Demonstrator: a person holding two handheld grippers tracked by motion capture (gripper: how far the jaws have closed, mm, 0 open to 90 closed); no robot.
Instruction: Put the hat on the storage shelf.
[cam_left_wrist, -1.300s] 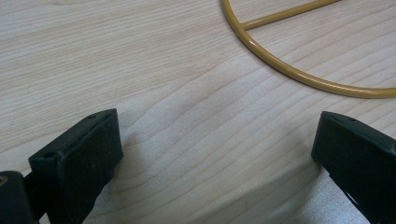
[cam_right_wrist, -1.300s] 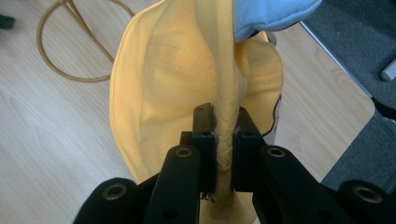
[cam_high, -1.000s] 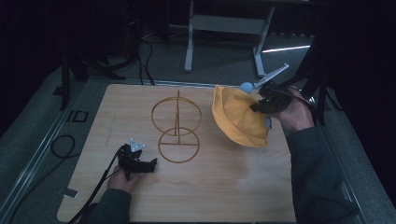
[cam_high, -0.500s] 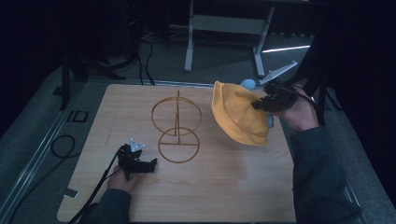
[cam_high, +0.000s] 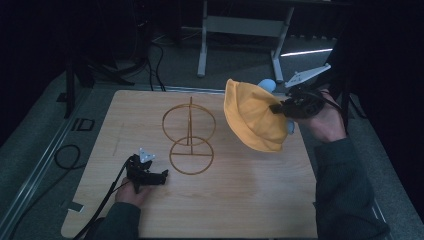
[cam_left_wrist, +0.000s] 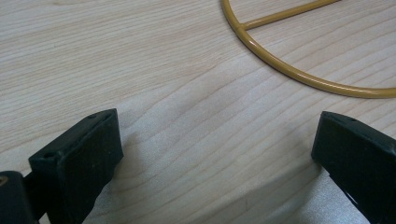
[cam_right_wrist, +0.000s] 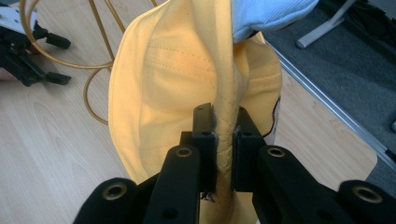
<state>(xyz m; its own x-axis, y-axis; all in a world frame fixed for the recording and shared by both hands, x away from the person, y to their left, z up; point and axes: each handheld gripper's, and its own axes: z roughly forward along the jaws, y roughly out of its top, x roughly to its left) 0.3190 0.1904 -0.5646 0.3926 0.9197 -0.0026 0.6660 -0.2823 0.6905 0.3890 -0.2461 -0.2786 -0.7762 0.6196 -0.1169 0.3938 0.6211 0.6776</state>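
Note:
A yellow hat (cam_high: 252, 117) hangs above the right part of the wooden table (cam_high: 240, 195), held up by its brim. My right gripper (cam_high: 278, 108) is shut on the yellow hat (cam_right_wrist: 187, 79), its jaws pinching a fold of the fabric (cam_right_wrist: 223, 126). A gold wire stand (cam_high: 190, 135) of two rings on a post stands at the table's middle. My left gripper (cam_high: 159, 175) rests low on the table just left of the stand's base ring (cam_left_wrist: 299, 70), jaws wide apart with bare wood between them.
A light blue object (cam_high: 266, 85) peeks out behind the hat, also light blue fabric (cam_right_wrist: 266, 14) above it in the right gripper view. A metal frame's legs (cam_high: 240, 30) stand on the floor beyond the table. Cables (cam_high: 65, 155) lie on the floor at left.
The right hand has lifted the hat slightly and shifted it a little; the hat hangs much as before. The left gripper has stayed put.

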